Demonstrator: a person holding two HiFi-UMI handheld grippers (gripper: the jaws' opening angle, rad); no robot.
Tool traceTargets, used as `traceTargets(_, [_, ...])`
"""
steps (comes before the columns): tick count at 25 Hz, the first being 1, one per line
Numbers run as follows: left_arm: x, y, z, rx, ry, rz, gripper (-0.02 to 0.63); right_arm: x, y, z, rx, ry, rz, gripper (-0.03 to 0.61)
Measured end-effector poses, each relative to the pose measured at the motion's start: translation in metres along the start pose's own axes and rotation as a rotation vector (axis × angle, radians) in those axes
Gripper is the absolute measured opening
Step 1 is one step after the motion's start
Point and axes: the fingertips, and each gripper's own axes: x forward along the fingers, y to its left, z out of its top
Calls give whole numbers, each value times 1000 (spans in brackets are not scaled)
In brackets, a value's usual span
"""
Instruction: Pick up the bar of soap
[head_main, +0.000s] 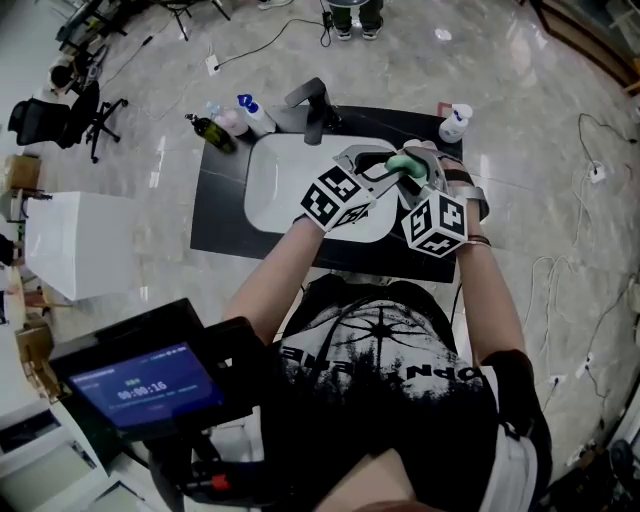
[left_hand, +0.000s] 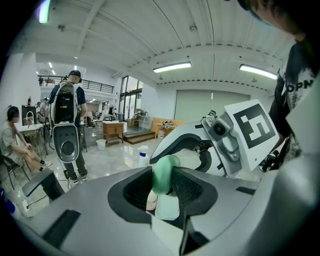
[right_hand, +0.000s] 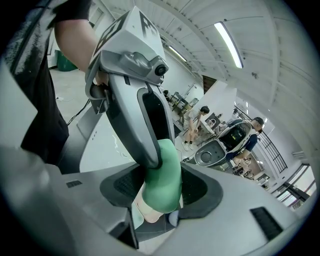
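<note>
Soap (head_main: 404, 162): one green bar, held in the air over the white sink (head_main: 262, 190), toward the basin's 3 o'clock side. It is clear of basin and tabletop (head_main: 220, 215).

Left tool (left_hand: 162, 185): jaws at a middling gap, both pads pressed on the narrow faces of the bar, which stands on end between them.

Right tool (right_hand: 161, 189): jaws set wide, closed across the bar's broader faces. One finger of the left tool crosses the bar's upper part in the right gripper view. Both tools grip the same bar at once, tips meeting.

Markings: each tool's cube carries black-and-white square markers, no lettering. The shirt (head_main: 400, 360) bears a white print, and the letters "OPN" are legible in both the head view and the left gripper view; the rest is cut off. The screen (head_main: 140, 385) at 7 o'clock of the sink shows a blue panel with a white readout, too blurred to read with certainty.

Three bottles (head_main: 232, 121) stand at the sink's 11 o'clock and a spray bottle (head_main: 455, 123) at 2 o'clock; their labels are illegible.
</note>
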Motion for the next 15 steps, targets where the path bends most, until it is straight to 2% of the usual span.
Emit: traceTargets(15, [-37, 8, -27, -90, -10, 173, 130, 16, 31, 33, -115, -109, 107, 221])
